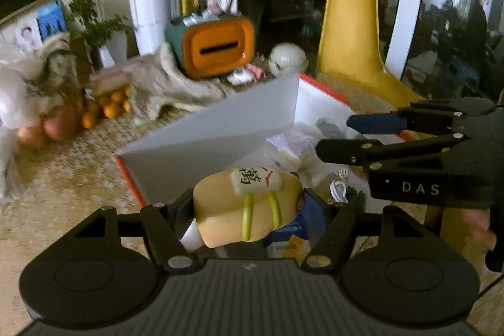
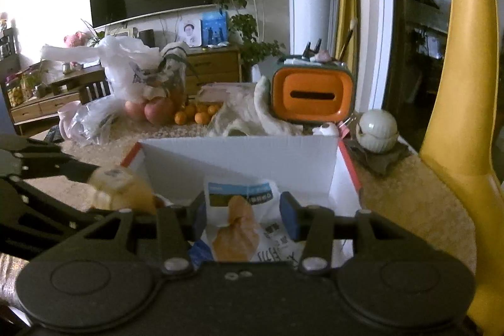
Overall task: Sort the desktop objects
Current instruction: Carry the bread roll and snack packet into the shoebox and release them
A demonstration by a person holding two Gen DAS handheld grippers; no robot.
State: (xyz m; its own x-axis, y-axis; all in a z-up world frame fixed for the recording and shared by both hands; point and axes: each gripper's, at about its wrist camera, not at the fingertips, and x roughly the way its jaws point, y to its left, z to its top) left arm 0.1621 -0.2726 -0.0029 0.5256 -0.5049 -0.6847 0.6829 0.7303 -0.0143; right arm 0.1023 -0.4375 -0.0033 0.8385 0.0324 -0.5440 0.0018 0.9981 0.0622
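Note:
My left gripper (image 1: 247,206) is shut on a tan plush toy (image 1: 245,206) with a white mahjong tile and two green bands, held over the near corner of a white cardboard box (image 1: 208,140) with orange edges. The toy also shows blurred in the right wrist view (image 2: 123,188). My right gripper (image 2: 244,214) is open over the box (image 2: 239,159), its blue pads either side of a white snack packet (image 2: 242,219) lying inside. In the left wrist view the right gripper (image 1: 340,134) reaches in from the right over the box.
An orange and green tissue box (image 2: 312,98) and a pale round jar (image 2: 378,129) stand behind the box. Apples and oranges (image 2: 176,112) with plastic bags lie far left. A beige cloth (image 2: 252,115) lies between. A yellow chair back (image 2: 463,115) rises at right.

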